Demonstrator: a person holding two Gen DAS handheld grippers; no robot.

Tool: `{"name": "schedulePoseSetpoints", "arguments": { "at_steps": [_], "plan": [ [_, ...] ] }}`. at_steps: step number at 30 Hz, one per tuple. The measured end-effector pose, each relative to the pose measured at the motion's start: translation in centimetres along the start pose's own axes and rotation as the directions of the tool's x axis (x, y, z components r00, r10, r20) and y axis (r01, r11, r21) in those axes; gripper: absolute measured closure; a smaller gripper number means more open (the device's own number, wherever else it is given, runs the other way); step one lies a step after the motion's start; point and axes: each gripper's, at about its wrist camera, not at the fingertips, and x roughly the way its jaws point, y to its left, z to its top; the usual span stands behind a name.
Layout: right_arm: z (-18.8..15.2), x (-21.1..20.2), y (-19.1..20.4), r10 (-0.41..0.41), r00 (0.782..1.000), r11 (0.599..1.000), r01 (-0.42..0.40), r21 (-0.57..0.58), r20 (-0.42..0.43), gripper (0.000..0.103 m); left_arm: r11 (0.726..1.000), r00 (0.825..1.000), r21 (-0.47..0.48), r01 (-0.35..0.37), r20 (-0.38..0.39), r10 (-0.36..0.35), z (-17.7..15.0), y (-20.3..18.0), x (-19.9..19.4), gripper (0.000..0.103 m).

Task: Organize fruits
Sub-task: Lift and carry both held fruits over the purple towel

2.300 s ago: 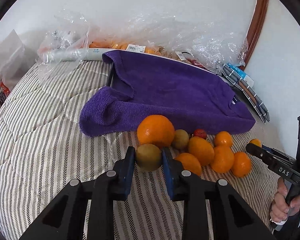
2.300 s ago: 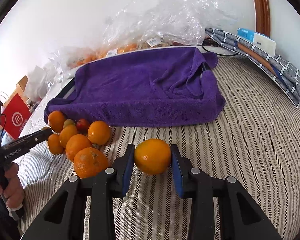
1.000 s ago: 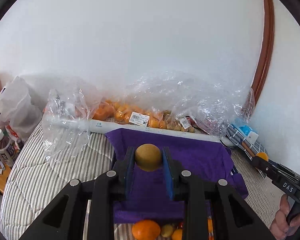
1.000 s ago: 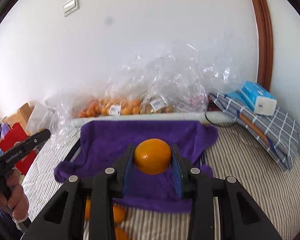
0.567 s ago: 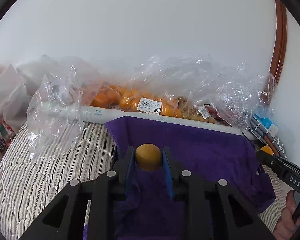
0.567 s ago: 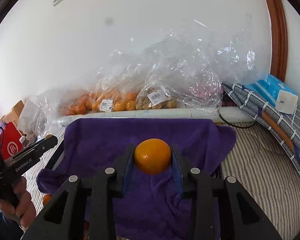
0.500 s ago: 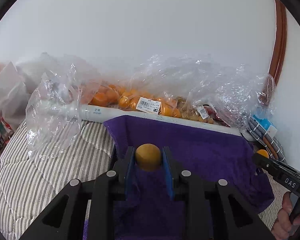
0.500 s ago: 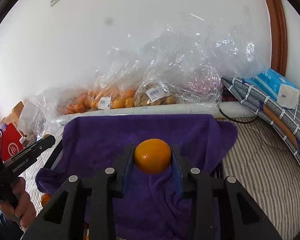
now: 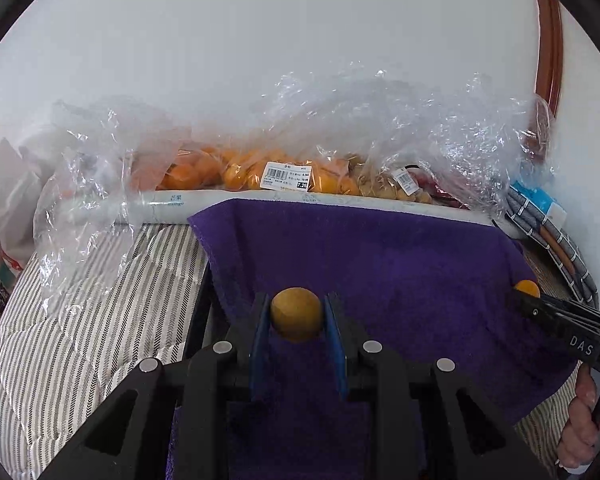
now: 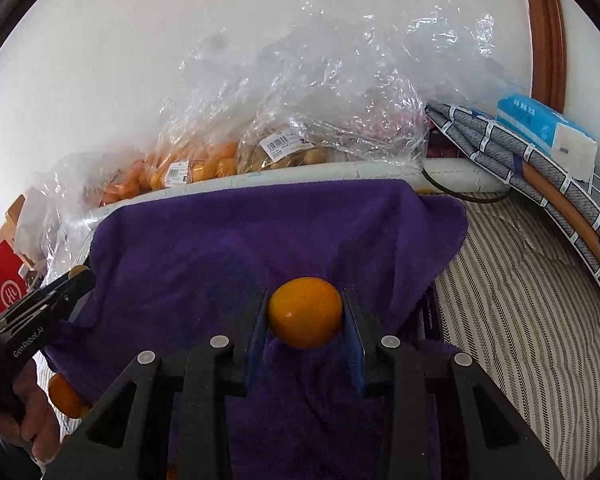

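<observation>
Two grippers over purple towel [image 9: 380, 264], left gripper [image 9: 296, 316] clamping roundish, possibly kiwi, brown fruit [image 9: 296, 314], right gripper [image 10: 305, 314] clamping orange [image 10: 305, 312], long axis crosswise.

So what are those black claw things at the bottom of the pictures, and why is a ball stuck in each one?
Those are two grabbers, and a person holds one in each hand. Each has a small camera that looks along its two fingers, so each picture is what one grabber sees.

The balls are fruit. The left gripper is squeezing a brownish-yellow fruit. The right gripper is squeezing an orange.

Under both lies a purple towel, spread on a striped bed cover. Behind it, along the white wall, sit clear plastic bags of fruit. In the right grabber's picture, a folded checked cloth with a blue tissue pack on top lies to the right.

At each picture's edge you can see the other grabber and the hand holding it.
</observation>
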Motion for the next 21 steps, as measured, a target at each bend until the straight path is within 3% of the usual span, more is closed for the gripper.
{"name": "schedulePoseSetpoints", "arguments": {
  "at_steps": [14, 21],
  "plan": [
    [-0.7, 0.9, 0.5, 0.004, 0.998, 1.0, -0.005, -0.015, -0.064, 0.068, 0.999, 0.998, 0.039, 0.0, -0.066, 0.002, -0.2, -0.4, 1.0, 0.077],
    [-0.7, 0.7, 0.9, -0.01, 0.999, 0.999, 0.008, -0.039, -0.052, 0.067, 0.999, 0.997, 0.038, 0.0, -0.077, 0.003, -0.2, -0.3, 1.1, 0.077]
  ]
}}
